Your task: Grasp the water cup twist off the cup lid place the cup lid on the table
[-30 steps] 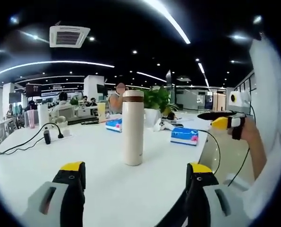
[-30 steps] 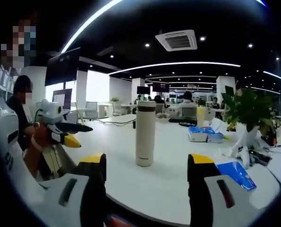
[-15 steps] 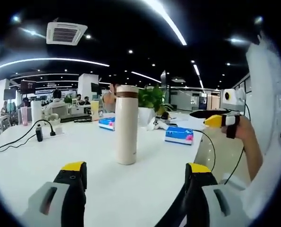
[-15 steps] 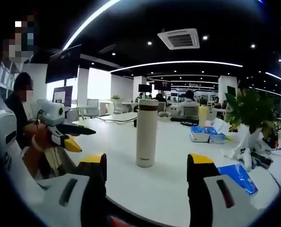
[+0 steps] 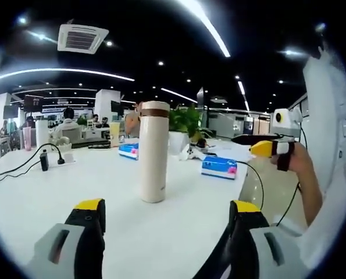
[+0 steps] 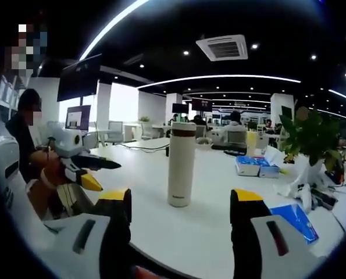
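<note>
A: The cup (image 5: 154, 152) stands upright on the white table (image 5: 178, 232), cream body, brown band under the lid (image 5: 155, 108), lid on and nothing touching it.

B: And it looks bigger than a second ago in the left gripper view. It has drifted toward the left of the picture too, but that's the camera swinging, not the cup sliding.

A: Right, the whole background shifts with it. The left gripper (image 5: 168, 210) is closing in, jaws wide open, yellow tips either side of clear table, the cup ahead and well apart from them.

B: Right gripper view tells the same story, only milder. Cup (image 6: 181, 164) a touch larger, sitting ahead between the tips. The right gripper (image 6: 180, 200) is spread open as well, holding nothing.

A: You can see the right gripper (image 5: 264, 146) from the left side too, held up in a hand (image 5: 298, 165) off to the right, near the table edge.

B: And the left gripper (image 6: 91, 170) shows at the left of the right gripper view, pointing in toward the cup.

A: So what does it mean? I'd say this is the approach, both sides converging, no grasp yet. Twisting and setting down the lid are all still to come.

B: Beyond the cup there's a blue box (image 5: 219, 167), a plant (image 5: 187, 122), and a cable (image 5: 21, 167) trailing across the far left. None of it crowds the cup.
</note>
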Motion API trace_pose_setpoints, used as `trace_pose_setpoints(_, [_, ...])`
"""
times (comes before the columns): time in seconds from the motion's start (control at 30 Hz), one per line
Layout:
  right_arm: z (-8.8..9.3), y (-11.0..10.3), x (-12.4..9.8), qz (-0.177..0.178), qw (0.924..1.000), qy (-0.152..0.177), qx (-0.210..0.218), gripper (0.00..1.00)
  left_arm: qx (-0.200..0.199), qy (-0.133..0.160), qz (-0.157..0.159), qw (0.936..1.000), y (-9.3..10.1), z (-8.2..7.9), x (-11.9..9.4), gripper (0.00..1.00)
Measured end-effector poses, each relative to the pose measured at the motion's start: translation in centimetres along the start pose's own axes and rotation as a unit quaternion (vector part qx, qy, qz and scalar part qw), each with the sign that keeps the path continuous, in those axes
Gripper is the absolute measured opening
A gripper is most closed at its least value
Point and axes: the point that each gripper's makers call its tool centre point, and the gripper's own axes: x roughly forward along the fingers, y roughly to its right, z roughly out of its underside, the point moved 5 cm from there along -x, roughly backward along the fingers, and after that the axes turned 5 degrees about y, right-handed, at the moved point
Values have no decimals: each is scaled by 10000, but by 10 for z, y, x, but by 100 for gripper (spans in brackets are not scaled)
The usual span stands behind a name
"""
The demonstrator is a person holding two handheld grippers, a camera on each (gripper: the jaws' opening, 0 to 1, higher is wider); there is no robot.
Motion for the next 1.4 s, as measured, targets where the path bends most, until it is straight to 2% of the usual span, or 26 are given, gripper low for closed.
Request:
trace_pose_setpoints(0.33, [0, 0, 5, -28, 10000, 2, 12, 70, -37, -15, -5, 10000, -4, 9, 7, 87])
trace_pose_setpoints(1.4, [0, 1, 10, -67, 10000, 15, 57, 69, -83, 112, 111, 9998, -7, 9, 16, 87])
